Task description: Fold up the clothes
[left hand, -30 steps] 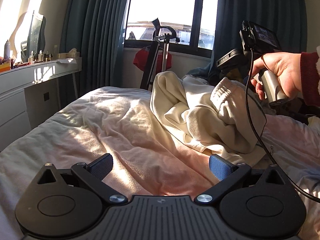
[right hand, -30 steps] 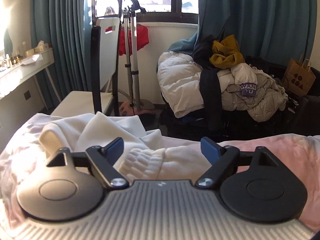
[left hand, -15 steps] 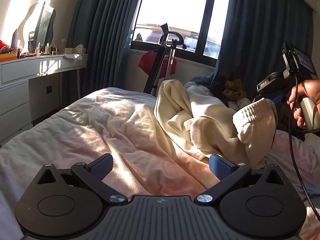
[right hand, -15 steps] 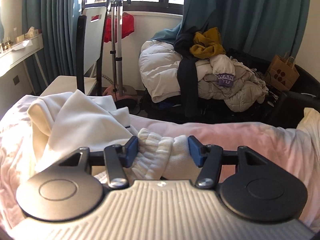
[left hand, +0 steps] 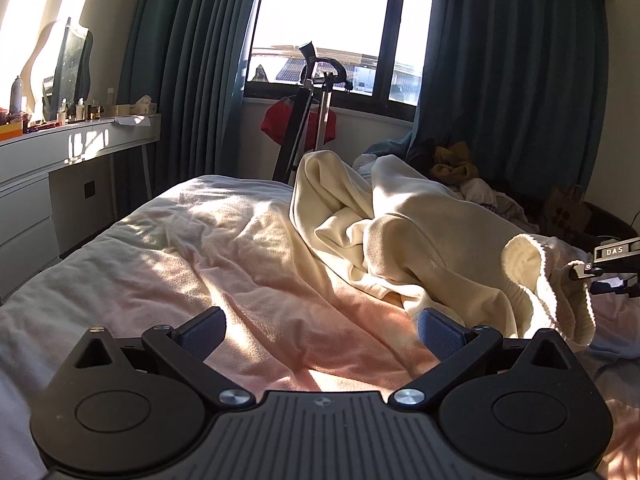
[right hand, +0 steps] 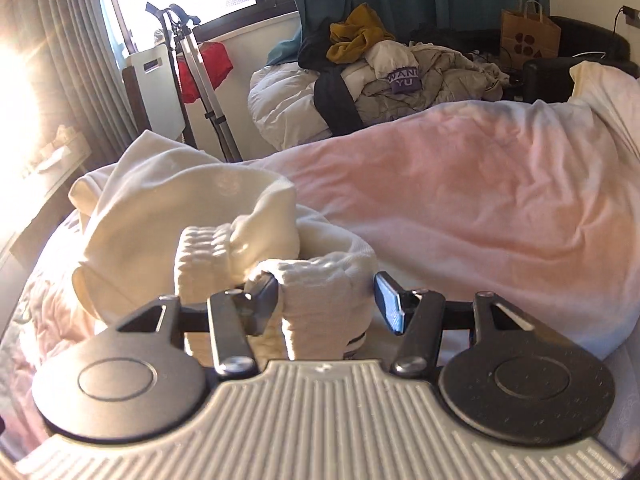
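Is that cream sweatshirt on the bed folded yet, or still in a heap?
Still in a heap. The cream sweatshirt lies bunched in loose humps on the bed, with one ribbed cuff between the right gripper's fingers.

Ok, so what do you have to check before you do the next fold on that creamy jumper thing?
1. Ribbed cuff sits between the right gripper's fingers: ok.
2. Both pads pressing the cuff: cannot tell; a slim gap shows beside one pad.
3. Left gripper open, with nothing in it: ok.
4. Cream garment lying flat: not ok, it is bunched in a heap.
5. Bare blanket beside the heap to spread it on: ok.
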{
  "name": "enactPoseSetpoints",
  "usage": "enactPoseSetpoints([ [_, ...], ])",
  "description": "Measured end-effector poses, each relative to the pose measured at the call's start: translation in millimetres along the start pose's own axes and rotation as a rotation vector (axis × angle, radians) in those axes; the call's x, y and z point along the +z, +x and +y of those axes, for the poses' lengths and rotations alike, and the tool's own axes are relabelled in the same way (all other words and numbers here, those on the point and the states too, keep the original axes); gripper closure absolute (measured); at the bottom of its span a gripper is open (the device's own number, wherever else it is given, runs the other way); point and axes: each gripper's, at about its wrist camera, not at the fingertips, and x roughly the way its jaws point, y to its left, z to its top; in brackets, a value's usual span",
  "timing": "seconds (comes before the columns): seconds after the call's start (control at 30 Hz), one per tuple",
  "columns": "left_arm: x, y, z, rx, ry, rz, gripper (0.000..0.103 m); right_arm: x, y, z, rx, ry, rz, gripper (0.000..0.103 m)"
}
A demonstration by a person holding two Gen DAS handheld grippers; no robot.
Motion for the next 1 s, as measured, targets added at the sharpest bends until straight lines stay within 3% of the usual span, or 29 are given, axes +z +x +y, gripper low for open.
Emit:
enactPoseSetpoints([
  [0.33,-16,29,-20,0.007,0.088,0.06,0.0,-39,31,-34,-0.01,0.028,-0.02,0.046],
  [0.4,-17,31,-23,-0.014,0.099,0.062,0.0,-42,34,-35,-0.018,0.058,-0.028,0.053],
  [0.47,-18,33,-24,-0.054,0.088,0.06,0.0,-45,36,-37,-0.016,0.106,-0.028,0.075],
  [0.5,-18,33,-25,-0.068,0.083,0.06,0.0,-47,36,-36,-0.017,0.126,-0.033,0.081],
  [0.57,-16,32,-24,-0.096,0.063,0.056,0.0,-51,32,-31,-0.034,0.129,-0.048,0.088],
  [0.87,-3,12,-2,-0.226,-0.119,0.032,0.0,-62,-29,-11,0.006,0.207,-0.1,0.09],
  [1.0,4,-9,14,-0.274,-0.204,-0.02,0.002,-73,-67,-4,0.037,0.253,-0.11,0.09],
])
